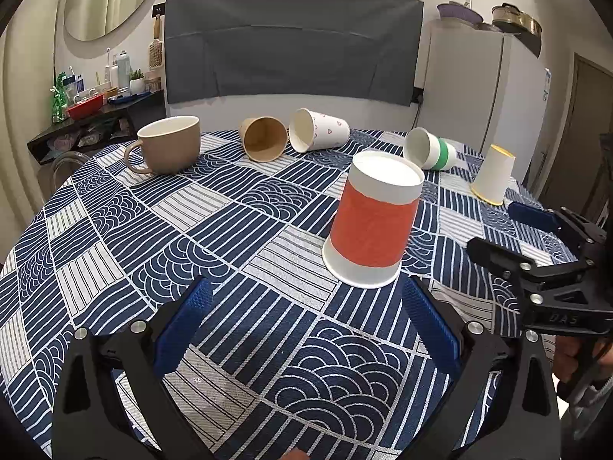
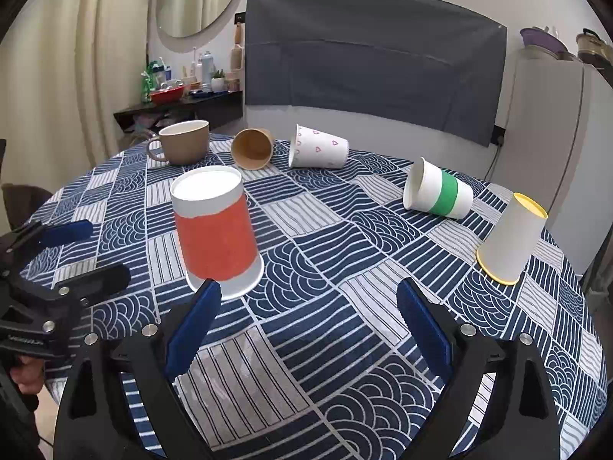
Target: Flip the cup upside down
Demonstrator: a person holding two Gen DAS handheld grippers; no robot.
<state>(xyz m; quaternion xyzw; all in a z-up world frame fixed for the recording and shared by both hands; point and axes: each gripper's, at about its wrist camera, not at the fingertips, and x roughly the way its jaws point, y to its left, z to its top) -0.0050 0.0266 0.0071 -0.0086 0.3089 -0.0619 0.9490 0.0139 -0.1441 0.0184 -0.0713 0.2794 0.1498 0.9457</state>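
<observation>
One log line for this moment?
red cup upside down on table | left gripper open, empty | right gripper open, empty

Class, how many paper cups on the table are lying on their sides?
3. The brown cup lies beside the mug, the heart-print cup lies to its right, and the green-banded cup lies nearer the right edge. Nothing seems hidden.
</observation>
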